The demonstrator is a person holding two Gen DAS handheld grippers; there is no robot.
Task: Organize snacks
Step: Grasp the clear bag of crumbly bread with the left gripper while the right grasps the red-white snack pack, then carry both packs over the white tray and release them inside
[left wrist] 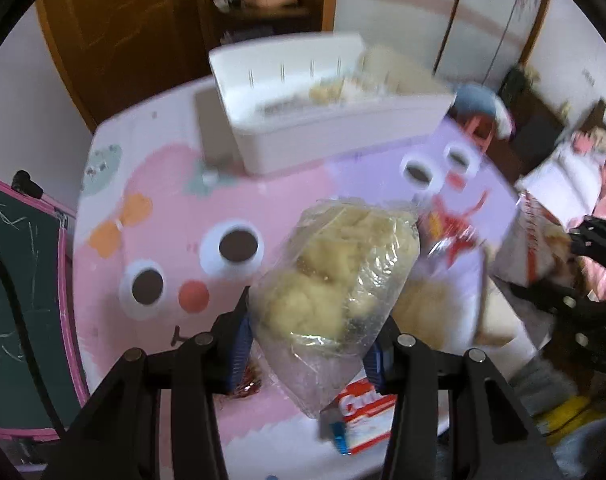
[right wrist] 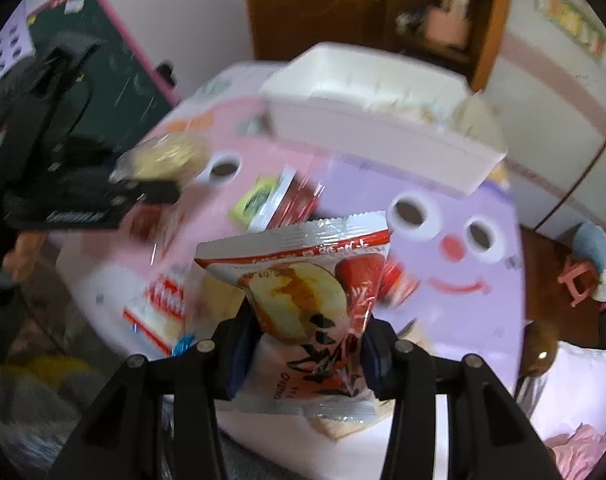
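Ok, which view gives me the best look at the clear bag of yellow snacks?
The left wrist view: the clear bag fills the middle, clamped in the left tool. The right wrist view shows it only small and blurred at the left edge.

Soft, even indoor light; shadows faint. Heavy motion blur across both views, worst on white bin [left wrist: 335, 136] and table [left wrist: 163, 240]. Glare on foil packet [right wrist: 303, 292]. Fisheye bending, dark vignette at edges.

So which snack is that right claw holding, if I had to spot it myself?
Find the pink and purple cartoon-face table, then the right claw over its near edge. It grips a silver packet with red trim and a pictured pastry, unlike the clear bag of yellow puffs beside it.
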